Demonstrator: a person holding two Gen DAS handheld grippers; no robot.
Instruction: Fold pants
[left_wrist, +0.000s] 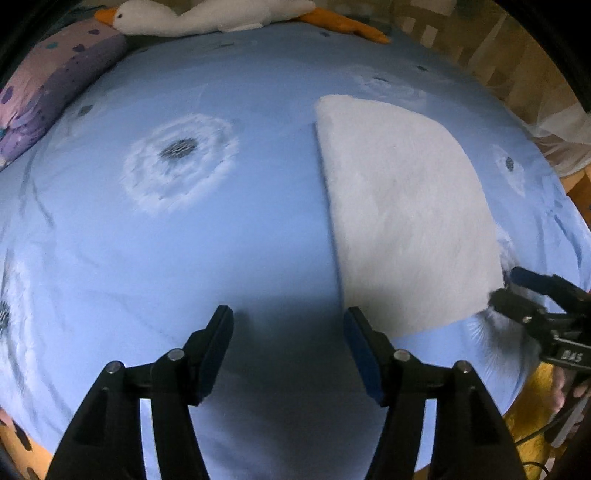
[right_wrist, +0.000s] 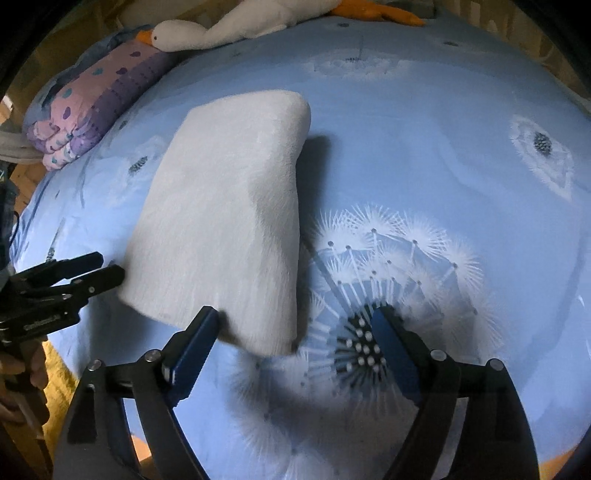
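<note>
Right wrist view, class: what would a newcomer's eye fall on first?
The folded white pants lie left of centre on the blue bedsheet. A big dandelion print sits beside them, under the open right gripper. A plush goose lies at the far edge.

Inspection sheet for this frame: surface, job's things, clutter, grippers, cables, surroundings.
Surface: blue dandelion-print bedsheet, lightly wrinkled.
Job's things: white pants lying folded into a flat rectangle on the sheet.
Clutter: plush goose and folded purple quilt at the far edge.
Grippers: left gripper open over bare sheet; right gripper open, near corner of the pants between its fingers, not pinched.
Cables: dark cable by the bed's edge.
Surroundings: wooden bed frame.
</note>
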